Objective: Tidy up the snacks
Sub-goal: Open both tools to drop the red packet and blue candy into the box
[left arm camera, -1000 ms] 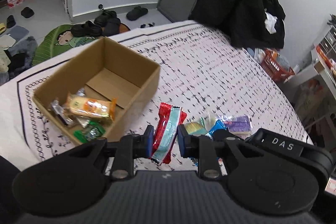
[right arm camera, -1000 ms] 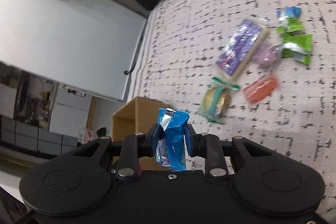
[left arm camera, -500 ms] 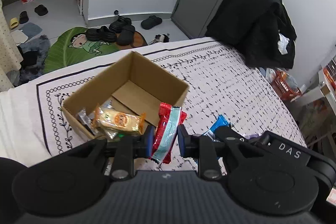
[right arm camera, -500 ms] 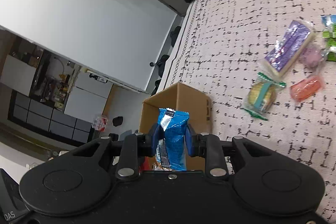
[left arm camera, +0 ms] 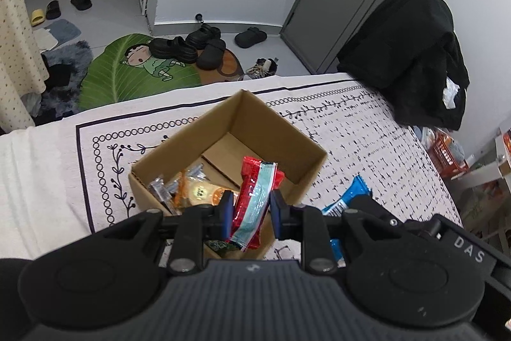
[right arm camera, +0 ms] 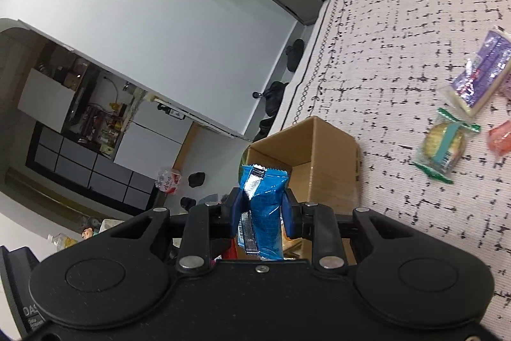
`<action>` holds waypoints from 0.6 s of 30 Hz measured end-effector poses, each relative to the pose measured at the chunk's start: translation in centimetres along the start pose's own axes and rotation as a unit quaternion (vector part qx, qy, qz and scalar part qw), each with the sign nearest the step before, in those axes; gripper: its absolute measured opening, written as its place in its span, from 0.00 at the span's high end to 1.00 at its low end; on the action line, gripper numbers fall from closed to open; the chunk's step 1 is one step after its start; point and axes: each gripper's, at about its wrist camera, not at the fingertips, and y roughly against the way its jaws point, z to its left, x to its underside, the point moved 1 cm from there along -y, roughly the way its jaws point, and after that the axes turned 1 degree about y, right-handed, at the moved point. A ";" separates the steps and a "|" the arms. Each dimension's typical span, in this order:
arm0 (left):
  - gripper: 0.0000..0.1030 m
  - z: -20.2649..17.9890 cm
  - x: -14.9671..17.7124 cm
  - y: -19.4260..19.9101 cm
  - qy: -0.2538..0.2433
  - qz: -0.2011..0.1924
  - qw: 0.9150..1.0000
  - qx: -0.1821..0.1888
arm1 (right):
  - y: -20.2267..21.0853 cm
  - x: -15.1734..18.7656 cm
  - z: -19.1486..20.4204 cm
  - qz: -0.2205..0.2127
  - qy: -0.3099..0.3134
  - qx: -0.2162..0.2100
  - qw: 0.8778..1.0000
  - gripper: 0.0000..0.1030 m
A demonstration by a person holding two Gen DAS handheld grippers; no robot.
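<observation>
A cloth-covered surface [left arm camera: 367, 130] in a cluttered room, with two packets carried toward a cardboard box [left arm camera: 274, 130].

Nearest, the left gripper [left arm camera: 250, 211] is clamped on a red-and-teal snack packet [left arm camera: 255, 197] above the box's near edge; the right gripper [right arm camera: 261, 209] is closed on a blue snack packet [right arm camera: 263, 206] just short of the box. Each packet is best brought fully over the opening and lowered before release, one gripper at a time, so that neither is crowded. Farther off, a round biscuit pack [right arm camera: 442, 146] and a purple packet [right arm camera: 476, 79] remain on the cloth.
</observation>
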 end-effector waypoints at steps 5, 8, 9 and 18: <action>0.78 1.4 -0.9 -0.8 0.013 0.002 1.000 -0.002 | -1.0 0.4 0.6 0.000 0.007 -0.008 1.000 0.75; 0.78 2.0 -1.4 -1.4 0.018 0.005 1.000 -0.001 | -1.7 0.6 0.8 0.002 0.011 -0.007 1.000 0.75; 0.78 2.2 -1.5 -1.7 0.020 0.006 1.000 -0.001 | -1.9 0.6 0.8 0.003 0.012 -0.007 1.000 0.75; 0.72 3.4 -2.5 -2.7 0.053 0.016 0.998 0.028 | -3.9 0.9 0.6 0.010 0.016 0.010 1.000 0.75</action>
